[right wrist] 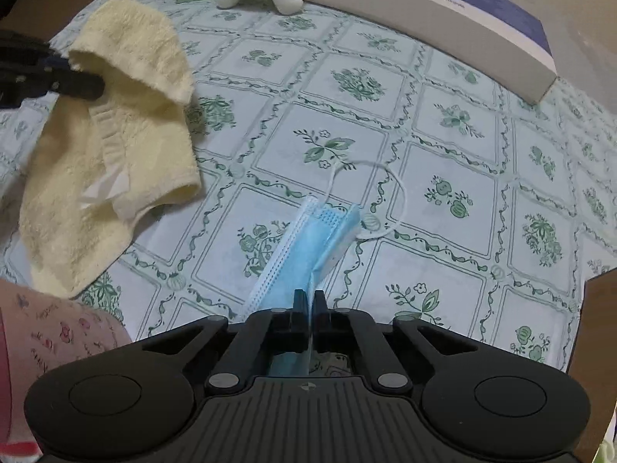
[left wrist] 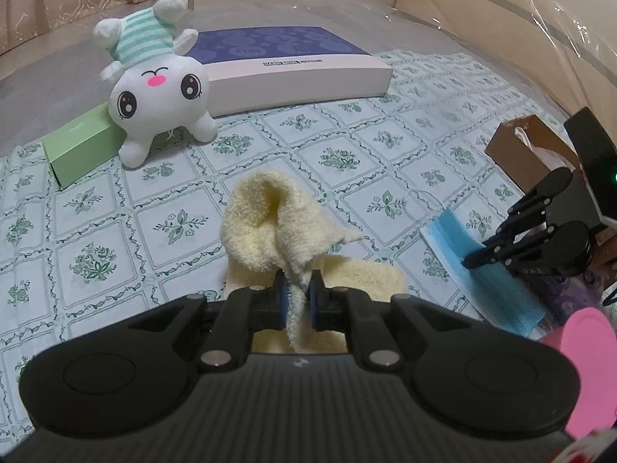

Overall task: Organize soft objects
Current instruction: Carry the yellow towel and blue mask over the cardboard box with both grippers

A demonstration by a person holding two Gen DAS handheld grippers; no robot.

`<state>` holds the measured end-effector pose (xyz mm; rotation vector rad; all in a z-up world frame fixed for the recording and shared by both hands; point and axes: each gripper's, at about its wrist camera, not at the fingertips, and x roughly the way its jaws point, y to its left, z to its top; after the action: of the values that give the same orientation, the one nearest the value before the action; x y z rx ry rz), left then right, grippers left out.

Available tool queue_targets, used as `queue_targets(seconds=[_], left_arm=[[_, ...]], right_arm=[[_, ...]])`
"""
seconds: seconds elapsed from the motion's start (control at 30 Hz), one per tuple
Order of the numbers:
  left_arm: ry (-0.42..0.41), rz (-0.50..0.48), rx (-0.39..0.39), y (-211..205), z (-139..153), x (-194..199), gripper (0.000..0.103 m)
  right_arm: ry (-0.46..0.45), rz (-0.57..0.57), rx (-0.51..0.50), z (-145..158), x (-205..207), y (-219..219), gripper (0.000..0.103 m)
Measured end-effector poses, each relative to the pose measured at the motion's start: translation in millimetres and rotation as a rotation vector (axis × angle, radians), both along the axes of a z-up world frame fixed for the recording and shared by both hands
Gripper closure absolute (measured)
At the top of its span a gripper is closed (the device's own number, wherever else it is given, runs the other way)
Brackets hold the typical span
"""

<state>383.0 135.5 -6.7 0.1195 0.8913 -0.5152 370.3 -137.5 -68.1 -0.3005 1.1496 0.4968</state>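
My left gripper [left wrist: 297, 283] is shut on a corner of the pale yellow towel [left wrist: 266, 223], which bulges up in a fold ahead of the jaws while its other part lies flat on the cloth. In the right wrist view the same towel [right wrist: 115, 146] hangs from the left gripper [right wrist: 77, 81] at the left edge. My right gripper [right wrist: 308, 299] is shut on the near edge of a blue face mask [right wrist: 308, 243]; its white ear loop [right wrist: 385, 200] lies on the cloth beyond. From the left wrist, the right gripper [left wrist: 472, 260] presses on the mask [left wrist: 489, 281] at far right.
A white plush toy [left wrist: 154, 88] in a striped cap leans on a green box [left wrist: 83, 146] at the back left. A flat purple-and-white box [left wrist: 293, 65] lies behind. A brown paper bag [left wrist: 532, 146] stands at the right. The green floral cloth [right wrist: 443, 146] covers the surface. A pink object [left wrist: 586, 370] is near right.
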Motion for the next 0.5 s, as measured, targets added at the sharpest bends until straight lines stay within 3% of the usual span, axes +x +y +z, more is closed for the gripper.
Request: queue_targets(seconds=[0.23,0.5], left_arm=[[-0.024,0.025,0.003,3,15,-8,0.094],[-0.088,0.082,0.034,19,59,-35,0.094]], right_arm=[[-0.113,-0.041,0.062,37,-10,-11,0.102],[-0.230,-0.078,0.114,98,-45,-22,0.102]])
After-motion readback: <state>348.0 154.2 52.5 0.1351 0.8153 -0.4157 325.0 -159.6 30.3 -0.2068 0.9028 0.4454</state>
